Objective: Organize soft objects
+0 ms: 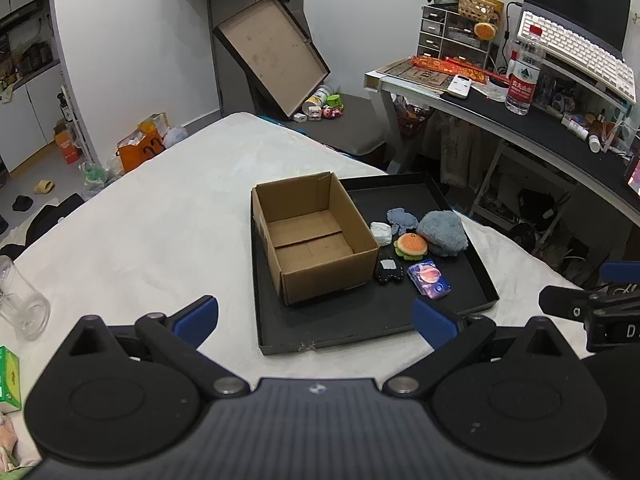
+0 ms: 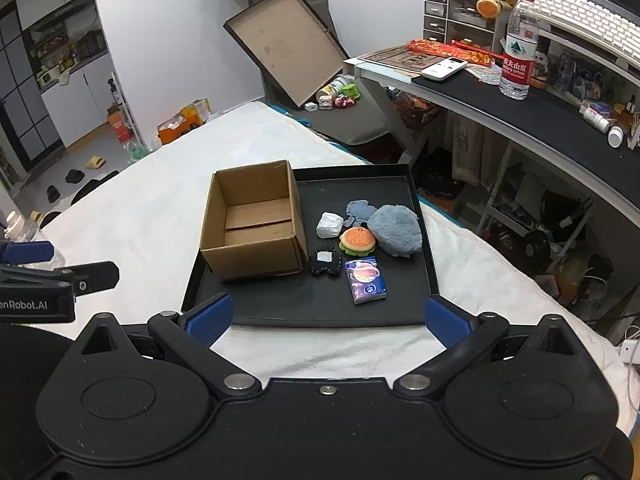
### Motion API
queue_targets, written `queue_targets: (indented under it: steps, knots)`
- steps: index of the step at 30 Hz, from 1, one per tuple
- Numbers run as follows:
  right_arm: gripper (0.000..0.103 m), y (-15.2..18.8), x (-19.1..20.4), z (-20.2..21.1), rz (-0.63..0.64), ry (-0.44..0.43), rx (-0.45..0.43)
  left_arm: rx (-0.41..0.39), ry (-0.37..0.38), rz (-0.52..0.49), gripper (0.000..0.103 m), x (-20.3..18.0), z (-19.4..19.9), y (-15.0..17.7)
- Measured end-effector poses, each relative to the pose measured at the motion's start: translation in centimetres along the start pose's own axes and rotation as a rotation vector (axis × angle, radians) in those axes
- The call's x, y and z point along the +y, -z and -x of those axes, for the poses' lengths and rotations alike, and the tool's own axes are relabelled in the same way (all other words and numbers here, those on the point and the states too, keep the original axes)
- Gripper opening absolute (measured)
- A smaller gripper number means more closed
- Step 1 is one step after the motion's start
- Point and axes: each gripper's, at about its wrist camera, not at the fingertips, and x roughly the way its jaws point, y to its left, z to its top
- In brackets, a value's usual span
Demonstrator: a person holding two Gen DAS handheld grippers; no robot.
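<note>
A black tray point(image 1: 360, 332) point(image 2: 320, 316) lies on the white bed. On it stands an open, empty cardboard box point(image 1: 316, 236) point(image 2: 252, 224). To the box's right lie a large grey-blue plush point(image 1: 443, 233) point(image 2: 396, 230), a small blue cloth point(image 1: 401, 219) point(image 2: 359, 211), a white soft lump point(image 1: 381, 233) point(image 2: 329, 225), a burger plush point(image 1: 411, 245) point(image 2: 357, 241), a black plush point(image 1: 387, 271) point(image 2: 326, 262) and a tissue pack point(image 1: 429, 280) point(image 2: 366, 280). My left gripper point(image 1: 316, 320) and right gripper point(image 2: 328, 318) are open and empty, both short of the tray's near edge.
A glass jar point(image 1: 22, 304) and a green box point(image 1: 9, 380) lie on the bed at the left. A desk point(image 1: 520, 120) point(image 2: 520, 100) with a water bottle point(image 1: 524, 76) point(image 2: 518, 48) stands at the right. A tilted box lid point(image 1: 272, 52) leans by the far wall.
</note>
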Motion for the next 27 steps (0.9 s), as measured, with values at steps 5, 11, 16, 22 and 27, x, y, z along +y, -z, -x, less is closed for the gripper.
queue_targets:
  steps: [5, 11, 16, 22, 27]
  knots:
    - [0.103, -0.4, -0.2, -0.6, -0.007, -0.009, 0.006, 0.010, 0.003, 0.009, 0.103, 0.5, -0.8, -0.6]
    - [0.103, -1.0, -0.7, -1.6, -0.017, -0.006, 0.010, 0.022, 0.016, -0.009, 0.103, 0.7, -2.0, -1.5]
    - [0.103, -1.3, -1.3, -2.8, -0.020, 0.000, 0.017, 0.024, 0.021, -0.021, 0.103, 0.9, -3.3, -2.0]
    - [0.103, -2.1, -2.2, -3.9, -0.041, 0.017, 0.018, 0.047, 0.042, -0.014, 0.103, 1.1, -5.2, -2.8]
    - [0.103, -2.7, -3.1, -5.1, -0.062, 0.003, 0.013, 0.048, 0.053, -0.009, 0.103, 1.3, -6.5, -3.4]
